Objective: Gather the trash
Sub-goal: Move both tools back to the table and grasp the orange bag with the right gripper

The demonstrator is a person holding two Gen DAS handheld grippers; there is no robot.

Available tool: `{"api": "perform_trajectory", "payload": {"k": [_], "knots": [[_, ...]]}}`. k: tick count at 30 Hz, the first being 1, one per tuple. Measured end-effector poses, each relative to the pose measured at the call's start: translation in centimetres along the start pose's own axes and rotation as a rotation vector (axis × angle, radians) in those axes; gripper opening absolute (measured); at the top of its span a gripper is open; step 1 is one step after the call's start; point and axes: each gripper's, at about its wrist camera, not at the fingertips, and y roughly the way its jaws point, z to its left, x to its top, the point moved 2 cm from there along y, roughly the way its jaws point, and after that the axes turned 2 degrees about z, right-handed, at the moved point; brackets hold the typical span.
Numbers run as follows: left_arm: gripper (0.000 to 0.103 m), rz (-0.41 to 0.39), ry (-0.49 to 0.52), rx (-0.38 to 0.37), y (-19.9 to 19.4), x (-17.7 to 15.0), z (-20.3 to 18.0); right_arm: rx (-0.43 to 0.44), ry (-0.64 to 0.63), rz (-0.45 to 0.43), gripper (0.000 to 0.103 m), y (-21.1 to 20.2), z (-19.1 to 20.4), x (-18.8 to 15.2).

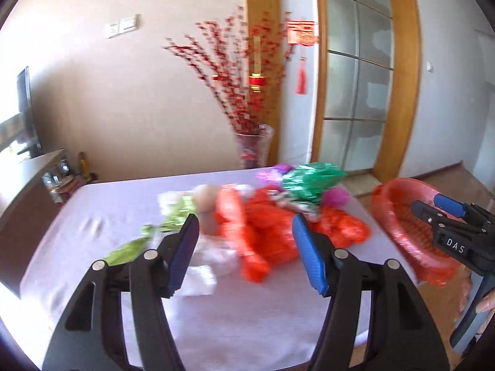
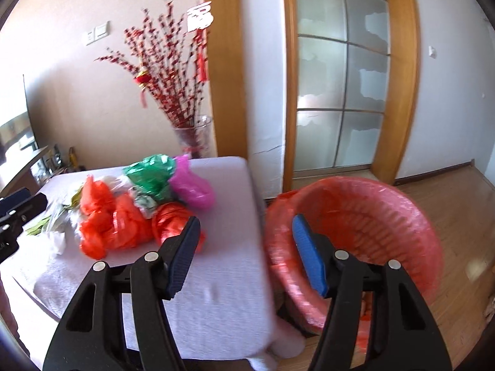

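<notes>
The left gripper hangs with jaws parted, gripping nothing; the trash pile (crumpled red, green and pink bags) lies just beyond its tips. The right gripper, also parted and bare, has the red-lined bin ahead, slightly right.

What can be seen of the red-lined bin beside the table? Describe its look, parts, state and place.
The bin is round and open-topped, lined with a thin, glossy red plastic bag whose edge is folded over the rim. Ribbed walls show through the liner. It stands on the wooden floor close against the side of the cloth-covered table, tilted toward the camera. Its visible inside looks empty. The right tool hangs open before it, not touching.
</notes>
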Motion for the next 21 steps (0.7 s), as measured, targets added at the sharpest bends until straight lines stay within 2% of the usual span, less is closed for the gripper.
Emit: {"api": "perform_trajectory", "payload": {"k": [5, 9, 15, 16, 18, 21], "knots": [[0.062, 0.022, -0.047, 0.065, -0.1, -1.0, 4.9, 0.043, -0.032, 0.051, 0.054, 3.0, 3.5, -0.2], [0.062, 0.057, -0.086, 0.069, 0.4, -2.1, 7.5, 0.050, -0.023, 0.114, 0.054, 6.3, 4.8, -0.3], [0.063, 0.099, -0.120, 0.061, 0.8, -3.6, 9.3, 0.066, -0.018, 0.206, 0.053, 9.6, 5.4, -0.5], [0.063, 0.106, -0.126, 0.055, 1.0, -3.7, 9.5, 0.077, -0.019, 0.219, 0.051, 10.0, 5.5, -0.7], [0.063, 0.119, -0.137, 0.043, 1.4, -3.9, 9.7, 0.097, -0.021, 0.231, 0.037, 10.1, 5.6, -1.0], [0.063, 0.138, -0.146, 0.036, 1.9, -4.2, 9.7, 0.104, -0.051, 0.224, 0.026, 9.3, 5.8, -1.4]]}}
